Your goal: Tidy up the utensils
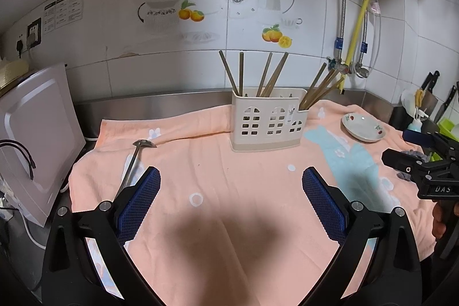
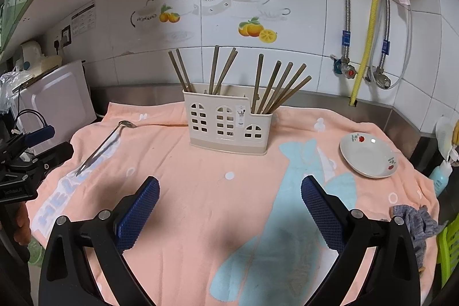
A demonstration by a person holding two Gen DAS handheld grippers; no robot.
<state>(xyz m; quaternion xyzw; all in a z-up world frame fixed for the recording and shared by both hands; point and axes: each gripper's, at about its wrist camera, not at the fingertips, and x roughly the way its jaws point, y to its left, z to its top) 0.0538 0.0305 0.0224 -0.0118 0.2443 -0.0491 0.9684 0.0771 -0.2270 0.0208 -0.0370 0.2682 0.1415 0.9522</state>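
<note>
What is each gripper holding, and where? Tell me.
Nothing. The left gripper and right gripper are both open and empty; the spoon lies untouched on the towel.

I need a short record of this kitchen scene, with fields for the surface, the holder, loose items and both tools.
surface: peach towel over a steel counter
holder: cream utensil holder, upright, near the towel's back edge
in holder: chopsticks, leaning, in several compartments
loose utensil: metal spoon lying on the towel, left of the holder
dish: small plate, right of the holder, empty
left tool: open, holding nothing
right tool: open, holding nothing
</note>
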